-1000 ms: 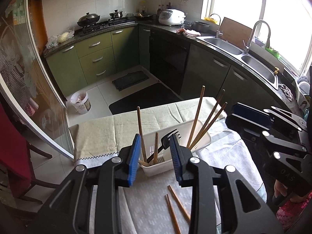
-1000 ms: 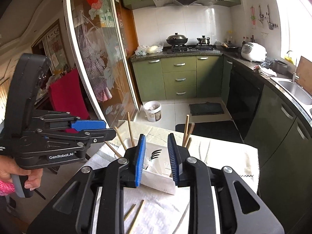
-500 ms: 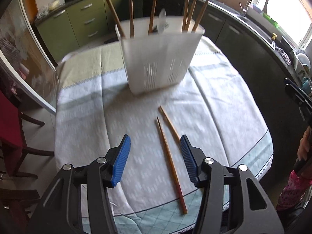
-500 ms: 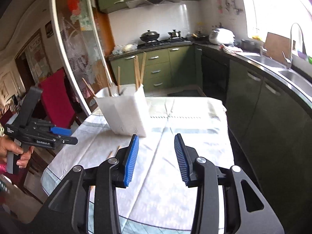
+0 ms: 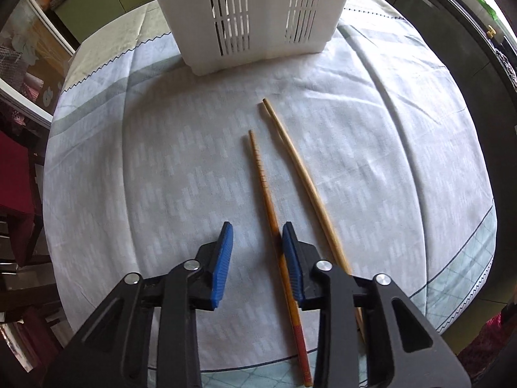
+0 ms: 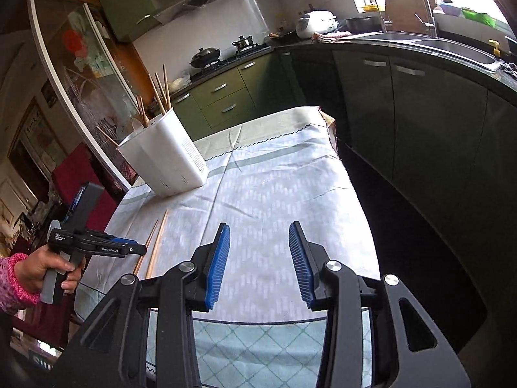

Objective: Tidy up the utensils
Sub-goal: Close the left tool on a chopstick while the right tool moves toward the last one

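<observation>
Left wrist view: the left gripper [image 5: 257,241] points steeply down at the pale patterned tablecloth [image 5: 129,168], its blue-padded jaws closing with the dark reddish-brown wooden chopstick [image 5: 269,207] between them, lying against the right-hand pad but not yet pinched; the lighter tan wooden chopstick [image 5: 300,174] lies just right of it, outside the jaws. The white slotted plastic utensil holder [image 5: 258,16] stands at the frame's top centre. Right wrist view: the right gripper [image 6: 258,255] tilts down over bare cloth at lower centre, jaws spread and empty, while a hand [image 6: 38,268] in a pink sleeve grips the left gripper's handle at lower left.
</observation>
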A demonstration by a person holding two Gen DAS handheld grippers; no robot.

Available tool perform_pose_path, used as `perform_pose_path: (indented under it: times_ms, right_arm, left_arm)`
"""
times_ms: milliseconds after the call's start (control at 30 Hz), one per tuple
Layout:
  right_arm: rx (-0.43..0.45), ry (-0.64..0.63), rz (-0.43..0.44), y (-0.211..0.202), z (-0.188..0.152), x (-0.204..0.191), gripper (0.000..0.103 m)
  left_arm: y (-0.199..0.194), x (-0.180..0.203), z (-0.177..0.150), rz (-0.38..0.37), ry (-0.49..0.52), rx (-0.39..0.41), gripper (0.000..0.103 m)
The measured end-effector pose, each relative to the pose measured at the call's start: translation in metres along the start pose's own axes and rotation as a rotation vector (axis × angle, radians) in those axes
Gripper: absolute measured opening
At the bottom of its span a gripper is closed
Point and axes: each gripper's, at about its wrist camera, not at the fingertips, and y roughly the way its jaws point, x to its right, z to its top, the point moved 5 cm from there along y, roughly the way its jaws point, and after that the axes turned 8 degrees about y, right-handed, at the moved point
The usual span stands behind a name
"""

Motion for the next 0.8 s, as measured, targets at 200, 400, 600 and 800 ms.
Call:
perform_pose_path:
  times_ms: [200, 400, 600, 800]
  right_arm:
    - [-0.107, -0.098, 0.015, 0.047, -0.006, -0.049, 0.038]
    - [-0.313, -0.258, 0.058, 0.125, -0.026, -0.130, 0.038]
    - [-0.444, -0.401, 0.032, 0.186, -0.044, -0.194, 0.038]
    - [-0.530, -0.459, -0.048, 0.231, -0.055, -0.215, 0.038]
  left_arm:
    - [-0.001, -0.004, -0.004, 0.010, 0.022, 0.000, 0.010]
    - [-0.003, -0.038, -0.022, 0.019, -0.006, 0.008, 0.010]
    - [-0.005, -0.076, -0.042, 0.018, -0.045, 0.008, 0.010]
    - [-0.007, -0.090, -0.046, 0.005, -0.042, 0.014, 0.010]
